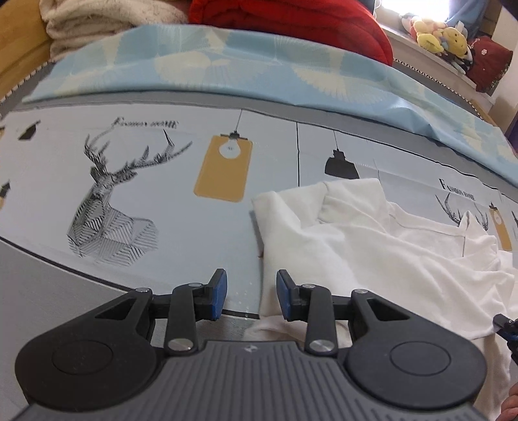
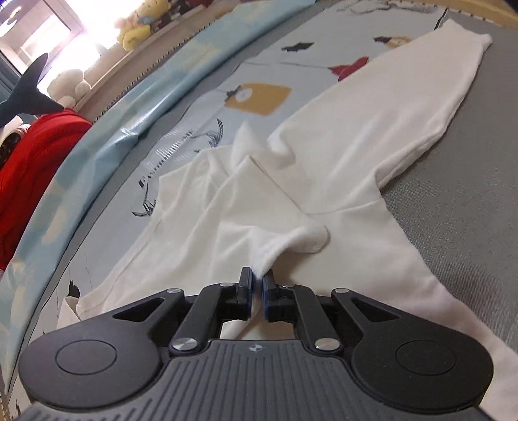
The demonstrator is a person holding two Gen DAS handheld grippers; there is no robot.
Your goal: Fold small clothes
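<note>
The right gripper has its jaws closed on a pinched fold of a white long-sleeved shirt, which lies rumpled on a bed sheet printed with deer heads and hanging lamps. One sleeve stretches away toward the far right. The left gripper has its jaws open and holds nothing, just over the shirt's left edge. Beyond lies a pale blue patterned quilt, then a red blanket, cream towels and plush toys by the window.
</note>
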